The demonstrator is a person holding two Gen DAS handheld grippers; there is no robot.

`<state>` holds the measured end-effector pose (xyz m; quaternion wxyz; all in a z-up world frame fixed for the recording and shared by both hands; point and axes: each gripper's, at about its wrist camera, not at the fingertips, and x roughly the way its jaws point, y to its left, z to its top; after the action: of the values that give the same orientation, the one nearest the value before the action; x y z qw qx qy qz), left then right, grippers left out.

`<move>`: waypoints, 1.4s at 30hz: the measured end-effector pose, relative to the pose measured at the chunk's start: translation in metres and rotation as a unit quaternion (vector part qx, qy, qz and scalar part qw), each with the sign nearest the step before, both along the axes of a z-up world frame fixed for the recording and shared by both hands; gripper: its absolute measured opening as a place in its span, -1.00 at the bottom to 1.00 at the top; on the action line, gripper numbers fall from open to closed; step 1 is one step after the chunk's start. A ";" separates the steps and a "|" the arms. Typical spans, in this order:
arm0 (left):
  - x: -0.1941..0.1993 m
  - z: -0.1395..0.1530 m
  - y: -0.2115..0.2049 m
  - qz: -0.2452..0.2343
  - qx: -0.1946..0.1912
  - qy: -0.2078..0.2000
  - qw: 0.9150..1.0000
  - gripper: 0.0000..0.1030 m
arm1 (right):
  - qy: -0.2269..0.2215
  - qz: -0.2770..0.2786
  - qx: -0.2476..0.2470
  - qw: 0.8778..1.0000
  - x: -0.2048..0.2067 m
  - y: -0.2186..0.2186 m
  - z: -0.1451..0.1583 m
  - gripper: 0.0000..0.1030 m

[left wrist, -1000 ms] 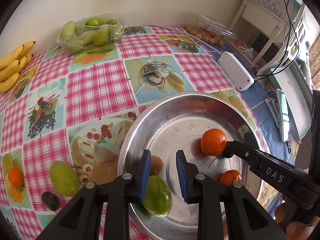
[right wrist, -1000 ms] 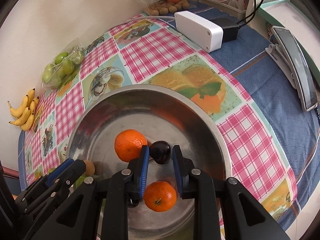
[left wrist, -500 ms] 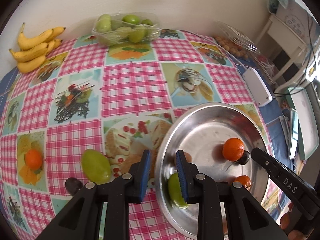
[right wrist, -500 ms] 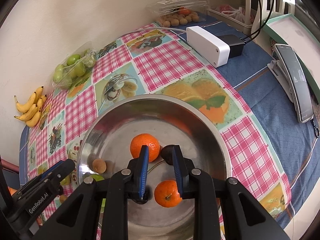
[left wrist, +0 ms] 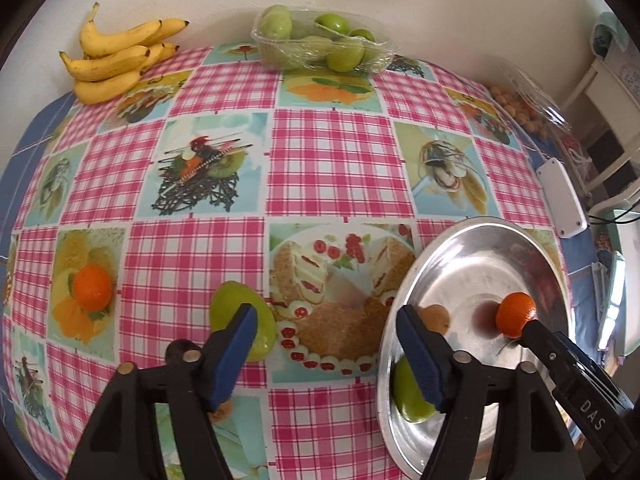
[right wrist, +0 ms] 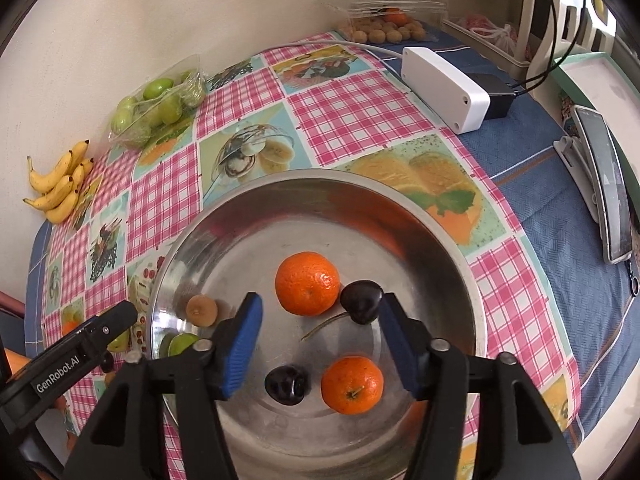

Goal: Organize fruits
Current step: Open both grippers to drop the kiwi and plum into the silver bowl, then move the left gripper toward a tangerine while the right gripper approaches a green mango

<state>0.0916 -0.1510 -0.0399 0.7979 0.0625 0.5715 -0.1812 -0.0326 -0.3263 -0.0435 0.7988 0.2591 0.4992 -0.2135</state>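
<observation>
Left tool: seen low in the left wrist view, its jaws opening and already spread wide; nothing is pinched, only checked cloth lies between the blue pads.
Right tool: low in the right wrist view, above the bowl, jaws opening, nothing gripped (a cherry and a mandarin lie loose on the metal between the pads).
Steel bowl: placed on the desk; centre of the right wrist view, lower right of the left wrist view.
Upper mandarin: in the bowl's middle, touching a dark cherry whose stem trails toward the lower left.
Lower mandarin: near the bowl's lower edge, stem end up, just beside a second cherry.
Small brown fruit: at the bowl's left side, apart from the rest.
Green fruit in bowl: by the left wall, partly hidden behind the left tool's right pad.
Green fruit on cloth: outside the bowl, lower centre-left of the left wrist view, partly behind the left pad.
Bananas: upper left, against the wall.
Wrapped tray of green fruit: top centre (still sealed in film).
White box: upper right of the right wrist view, on blue cloth.
Phone: right edge, on a stand.
</observation>
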 end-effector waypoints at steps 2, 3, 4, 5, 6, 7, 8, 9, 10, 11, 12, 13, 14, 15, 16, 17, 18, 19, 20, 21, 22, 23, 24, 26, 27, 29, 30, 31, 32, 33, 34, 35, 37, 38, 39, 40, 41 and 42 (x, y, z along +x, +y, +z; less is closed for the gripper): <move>0.001 -0.001 0.003 0.009 0.001 0.003 1.000 0.60 | 0.001 0.004 -0.002 1.000 0.001 0.002 -0.001 0.38; 0.002 -0.001 0.004 0.011 -0.001 0.003 1.000 0.61 | 0.002 0.006 -0.004 1.000 0.002 0.002 -0.001 0.45; 0.002 0.000 0.005 0.013 -0.002 0.003 1.000 0.63 | 0.003 0.008 -0.006 1.000 0.002 0.003 -0.001 0.49; 0.003 -0.001 0.005 0.016 -0.002 0.003 1.000 0.65 | 0.004 0.011 -0.006 1.000 0.003 0.004 -0.002 0.50; 0.004 -0.001 0.006 0.018 -0.002 0.003 1.000 0.66 | 0.004 0.013 -0.006 1.000 0.004 0.004 -0.002 0.55; 0.004 -0.001 0.007 0.021 -0.001 0.002 1.000 0.70 | 0.004 0.016 -0.007 1.000 0.005 0.005 -0.002 0.60; 0.004 -0.002 0.007 0.022 -0.002 0.003 1.000 0.74 | 0.004 0.018 -0.008 1.000 0.005 0.005 -0.002 0.61; 0.004 -0.002 0.007 0.024 -0.003 0.004 1.000 0.76 | 0.004 0.019 -0.009 1.000 0.005 0.006 -0.002 0.64; 0.005 -0.002 0.007 0.025 -0.003 0.005 1.000 0.82 | 0.004 0.020 -0.009 1.000 0.006 0.006 -0.003 0.65; 0.005 -0.002 0.008 0.026 -0.004 0.006 1.000 0.88 | 0.004 0.022 -0.008 1.000 0.006 0.006 -0.003 0.65; 0.006 -0.002 0.008 0.027 -0.004 0.005 1.000 0.90 | 0.004 0.023 -0.009 1.000 0.007 0.006 -0.003 0.66; 0.006 -0.002 0.009 0.028 -0.004 0.004 1.000 0.94 | 0.004 0.024 -0.011 1.000 0.007 0.007 -0.003 0.69; 0.006 -0.002 0.009 0.028 -0.003 0.003 1.000 0.98 | 0.005 0.024 -0.013 1.000 0.007 0.008 -0.004 0.72; 0.006 -0.002 0.009 0.029 -0.002 0.001 1.000 1.00 | 0.005 0.024 -0.014 1.000 0.007 0.008 -0.004 0.81; 0.006 -0.002 0.010 0.029 -0.001 0.000 1.000 1.00 | 0.004 0.025 -0.014 1.000 0.007 0.007 -0.004 0.84; 0.006 -0.002 0.010 0.030 0.002 -0.002 1.000 1.00 | 0.003 0.025 -0.014 1.000 0.007 0.007 -0.004 0.84; 0.006 -0.003 0.010 0.032 0.005 -0.003 0.999 1.00 | 0.003 0.025 -0.013 1.000 0.007 0.007 -0.004 0.85; 0.006 -0.003 0.011 0.034 0.008 -0.004 0.999 1.00 | 0.003 0.024 -0.012 1.000 0.007 0.007 -0.004 0.85; 0.007 -0.004 0.011 0.036 0.011 -0.004 0.999 1.00 | 0.003 0.024 -0.011 1.000 0.007 0.007 -0.004 0.85; 0.007 -0.005 0.012 0.039 0.014 -0.006 0.999 1.00 | 0.003 0.024 -0.012 1.000 0.007 0.007 -0.004 0.86; 0.008 -0.005 0.013 0.040 0.017 -0.008 0.999 1.00 | 0.003 0.024 -0.013 1.000 0.007 0.007 -0.004 0.86; 0.008 -0.005 0.014 0.042 0.021 -0.012 0.999 1.00 | 0.003 0.024 -0.014 1.000 0.007 0.007 -0.004 0.86; 0.008 -0.005 0.014 0.043 0.023 -0.016 0.999 1.00 | 0.003 0.023 -0.015 1.000 0.007 0.007 -0.004 0.86; 0.008 -0.005 0.015 0.044 0.026 -0.021 0.998 1.00 | 0.001 0.023 -0.015 1.000 0.007 0.008 -0.003 0.86; 0.008 -0.004 0.016 0.045 0.026 -0.024 0.998 1.00 | 0.001 0.023 -0.015 1.000 0.006 0.008 -0.003 0.86; 0.008 -0.003 0.016 0.045 0.026 -0.028 0.998 1.00 | 0.000 0.024 -0.018 1.000 0.006 0.009 -0.002 0.86; 0.008 -0.002 0.017 0.045 0.025 -0.030 0.998 1.00 | 0.001 0.024 -0.018 1.000 0.006 0.009 -0.002 0.86; 0.008 -0.002 0.017 0.045 0.025 -0.030 0.998 1.00 | 0.000 0.024 -0.018 1.000 0.006 0.009 -0.001 0.86; 0.008 -0.002 0.017 0.045 0.024 -0.029 0.998 1.00 | -0.001 0.023 -0.017 1.000 0.006 0.009 -0.001 0.86; 0.008 -0.002 0.017 0.045 0.022 -0.029 0.998 1.00 | -0.003 0.023 -0.016 1.000 0.005 0.010 -0.001 0.86; 0.008 -0.002 0.018 0.046 0.018 -0.027 0.998 1.00 | -0.005 0.023 -0.014 1.000 0.005 0.010 0.000 0.86; 0.007 -0.002 0.018 0.047 0.014 -0.024 0.999 1.00 | -0.007 0.023 -0.012 1.000 0.004 0.010 0.000 0.86; 0.006 -0.002 0.020 0.045 0.006 -0.018 0.999 1.00 | -0.009 0.023 -0.007 1.000 0.003 0.011 0.001 0.86; 0.005 -0.001 0.021 0.044 0.004 -0.018 0.999 1.00 | -0.011 0.024 -0.006 1.000 0.003 0.011 0.001 0.86; 0.004 0.000 0.021 0.042 0.003 -0.019 0.999 1.00 | -0.012 0.025 -0.006 1.000 0.002 0.012 0.002 0.86; 0.003 0.002 0.023 0.041 0.000 -0.021 0.999 1.00 | -0.013 0.026 -0.007 1.000 0.002 0.014 0.003 0.86; 0.002 0.004 0.025 0.041 -0.004 -0.022 0.999 1.00 | -0.014 0.027 -0.007 1.000 0.001 0.015 0.004 0.86; 0.002 0.006 0.026 0.041 -0.007 -0.023 0.999 1.00 | -0.016 0.028 -0.007 0.999 0.001 0.017 0.006 0.86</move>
<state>0.0935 -0.1246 -0.0343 0.8179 0.0371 0.5540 -0.1511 -0.0314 -0.3097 -0.0380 0.8141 0.2424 0.4922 -0.1901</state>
